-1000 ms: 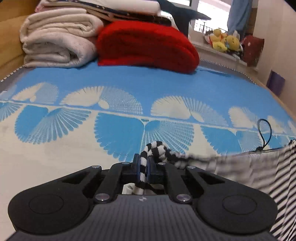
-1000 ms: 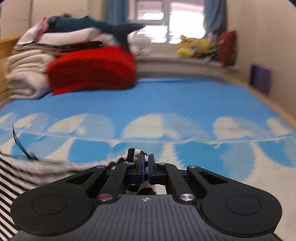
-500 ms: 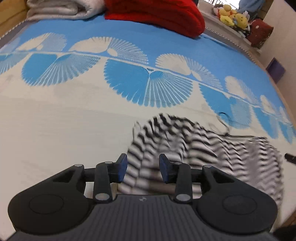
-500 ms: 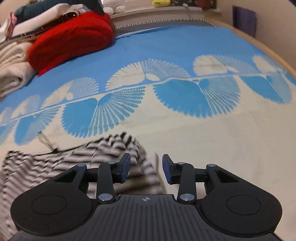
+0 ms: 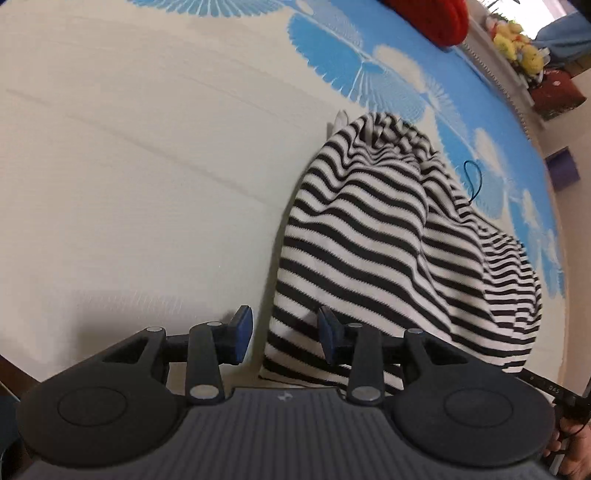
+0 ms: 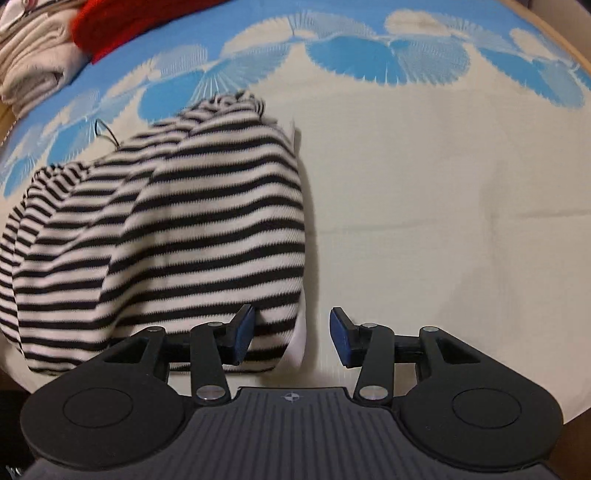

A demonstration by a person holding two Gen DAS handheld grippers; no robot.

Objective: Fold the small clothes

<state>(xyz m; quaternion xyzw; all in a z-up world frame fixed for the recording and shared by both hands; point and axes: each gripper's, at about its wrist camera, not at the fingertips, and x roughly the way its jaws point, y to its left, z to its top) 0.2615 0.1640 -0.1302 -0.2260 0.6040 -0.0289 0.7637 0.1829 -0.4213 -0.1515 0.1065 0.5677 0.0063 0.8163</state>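
Note:
A black-and-white striped garment [image 5: 369,236] lies folded over on the cream and blue bed cover; it also shows in the right wrist view [image 6: 177,221]. My left gripper [image 5: 284,338] is open and empty, hovering over the garment's near left corner. My right gripper [image 6: 291,338] is open and empty, over the garment's near right corner. A thin black cord [image 5: 474,181] sticks out from the garment's far side.
A red folded blanket [image 5: 432,14] and cream folded blankets [image 6: 33,62] lie at the far end of the bed. Plush toys [image 5: 517,51] and a purple box [image 5: 563,171] sit beyond the bed's right edge.
Both grippers held the garment's edge a second ago, then let go and opened. The garment dropped folded onto the bed, and both grippers pulled back and tilted down over its near edge.

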